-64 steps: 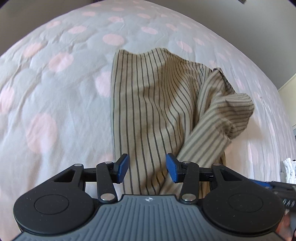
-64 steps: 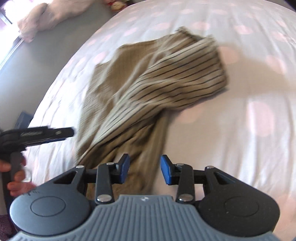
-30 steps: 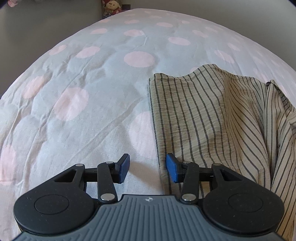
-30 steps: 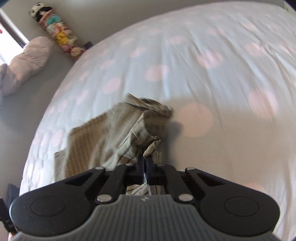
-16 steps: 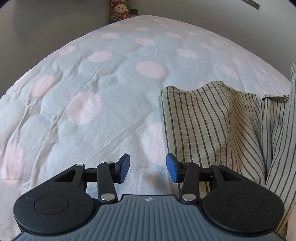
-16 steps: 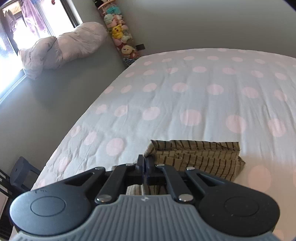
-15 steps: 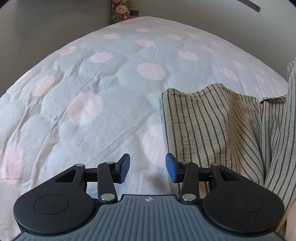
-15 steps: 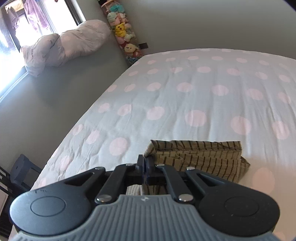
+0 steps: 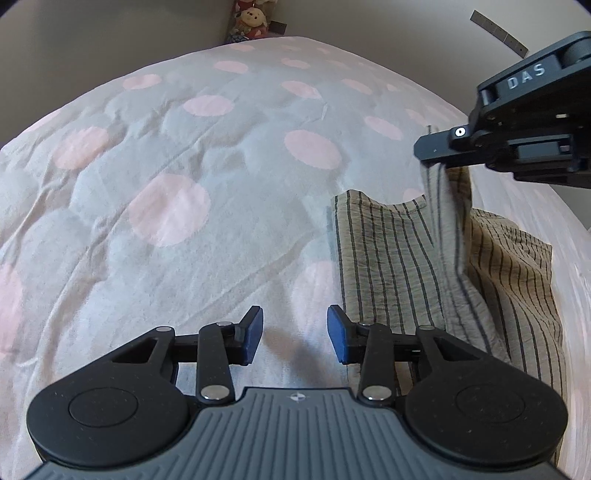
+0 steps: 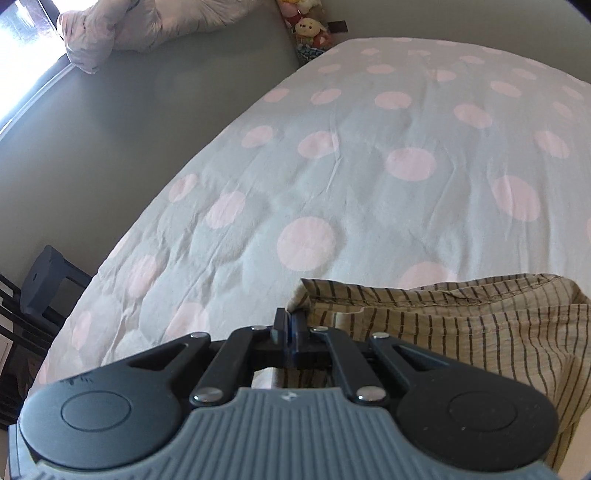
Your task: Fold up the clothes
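Observation:
A tan garment with dark stripes (image 9: 391, 266) lies partly folded on the bed, at the right of the left wrist view. My left gripper (image 9: 295, 334) is open and empty, low over the sheet just left of the garment's edge. My right gripper (image 10: 290, 326) is shut on a corner of the striped garment (image 10: 461, 332) and holds it up, so a strip of cloth hangs from it. The right gripper also shows in the left wrist view (image 9: 432, 147), above the garment.
The bed has a pale blue cover with pink dots (image 9: 166, 210). Soft toys (image 10: 310, 27) stand at the far corner by the wall. A bundled duvet (image 10: 122, 26) lies on a ledge at the left. A dark stool (image 10: 44, 280) stands beside the bed.
My right gripper closed on the garment's corner, lifted it and carried it across, and now shows in the left view. My left gripper stayed open and shifted left, off the garment.

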Tool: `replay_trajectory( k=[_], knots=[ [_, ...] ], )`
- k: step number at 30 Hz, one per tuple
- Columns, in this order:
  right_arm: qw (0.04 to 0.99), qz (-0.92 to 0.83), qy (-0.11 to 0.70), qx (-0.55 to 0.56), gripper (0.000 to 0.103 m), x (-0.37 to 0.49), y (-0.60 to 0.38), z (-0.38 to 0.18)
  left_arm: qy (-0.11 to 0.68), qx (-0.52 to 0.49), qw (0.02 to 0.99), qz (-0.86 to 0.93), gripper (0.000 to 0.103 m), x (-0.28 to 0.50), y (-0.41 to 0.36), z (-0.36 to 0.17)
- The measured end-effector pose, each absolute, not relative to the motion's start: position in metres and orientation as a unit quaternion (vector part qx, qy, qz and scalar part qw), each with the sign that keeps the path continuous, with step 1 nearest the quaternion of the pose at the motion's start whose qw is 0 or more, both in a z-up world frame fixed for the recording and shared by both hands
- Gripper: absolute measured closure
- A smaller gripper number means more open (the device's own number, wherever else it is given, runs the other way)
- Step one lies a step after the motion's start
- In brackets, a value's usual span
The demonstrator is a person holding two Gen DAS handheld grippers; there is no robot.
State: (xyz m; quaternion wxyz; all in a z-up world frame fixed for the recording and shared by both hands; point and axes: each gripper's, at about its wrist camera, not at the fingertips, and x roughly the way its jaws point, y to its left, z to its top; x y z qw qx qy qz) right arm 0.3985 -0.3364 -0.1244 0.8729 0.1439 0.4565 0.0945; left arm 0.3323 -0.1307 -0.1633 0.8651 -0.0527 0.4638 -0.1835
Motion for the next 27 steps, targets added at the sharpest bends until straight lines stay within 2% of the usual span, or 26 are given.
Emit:
replay_trajectory(
  k=[6, 10, 12, 13, 19, 21, 23, 27],
  knots=[
    [0.861, 0.102, 0.474, 0.155, 0.100, 0.413, -0.326, -0.148, 0.459, -0.063, 0.867, -0.184, 0.068, 0.334, -0.130, -0.165],
    [0.857, 0.097, 0.481, 0.160, 0.090, 0.413, -0.328, -0.153, 0.459, -0.066, 0.866, -0.186, 0.068, 0.333, -0.129, -0.164],
    [0.861, 0.094, 0.474, 0.156, 0.078, 0.406, -0.333, -0.146, 0.459, -0.074, 0.864, -0.193, 0.068, 0.331, -0.129, -0.161],
    [0.864, 0.094, 0.470, 0.154, 0.075, 0.402, -0.336, -0.141, 0.457, -0.079, 0.863, -0.199, 0.068, 0.329, -0.130, -0.159],
    [0.873, 0.093, 0.452, 0.154, 0.073, 0.353, -0.358, -0.115, 0.457, -0.100, 0.851, -0.239, 0.068, 0.317, -0.135, -0.149],
    [0.880, 0.090, 0.446, 0.139, 0.072, 0.324, -0.366, -0.110, 0.463, -0.128, 0.836, -0.266, 0.057, 0.312, -0.133, -0.146],
    [0.885, 0.085, 0.441, 0.123, 0.070, 0.291, -0.376, -0.110, 0.469, -0.147, 0.823, -0.284, 0.054, 0.305, -0.132, -0.145],
    [0.895, 0.056, 0.431, 0.096, 0.069, 0.218, -0.396, -0.116, 0.482, -0.118, 0.815, -0.298, 0.051, 0.288, -0.141, -0.141]
  ],
)
